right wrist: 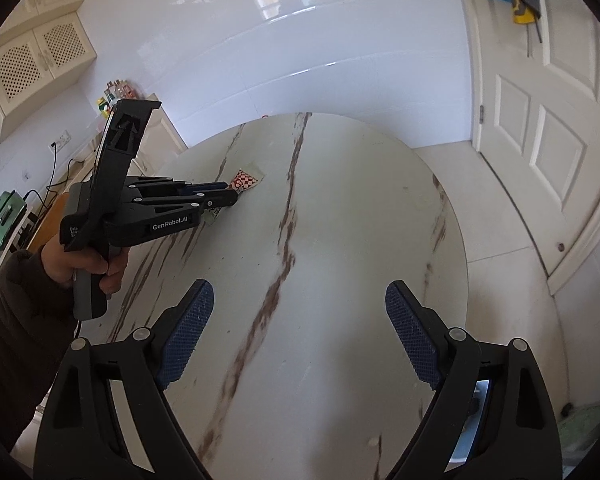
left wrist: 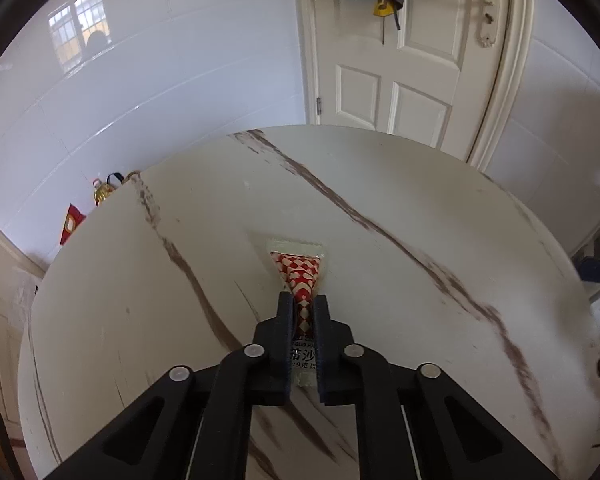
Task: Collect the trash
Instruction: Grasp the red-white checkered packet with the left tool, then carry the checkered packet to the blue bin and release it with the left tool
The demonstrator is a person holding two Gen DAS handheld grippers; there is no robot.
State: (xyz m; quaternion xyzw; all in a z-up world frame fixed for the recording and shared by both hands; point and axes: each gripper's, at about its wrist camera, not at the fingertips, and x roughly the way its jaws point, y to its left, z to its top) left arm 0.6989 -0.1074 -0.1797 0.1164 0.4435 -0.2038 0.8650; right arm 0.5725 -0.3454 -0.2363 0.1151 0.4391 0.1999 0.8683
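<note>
One round marble-patterned table (left wrist: 380,200) across the middle of both views, brown veins running over pale stone. Behind it, at upper right of each frame, a white panelled door (left wrist: 396,80). At lower centre of the right wrist view, right gripper (right wrist: 299,312) over the tabletop, jaws wide apart, nothing between them. At left of that same frame, left gripper (right wrist: 232,196), gripped by a hand (right wrist: 88,264). Smallest, centre of the left wrist view: red-and-white checkered sauce packet (left wrist: 300,272), clamped between the left jaws, far end fanned out against the table.
</note>
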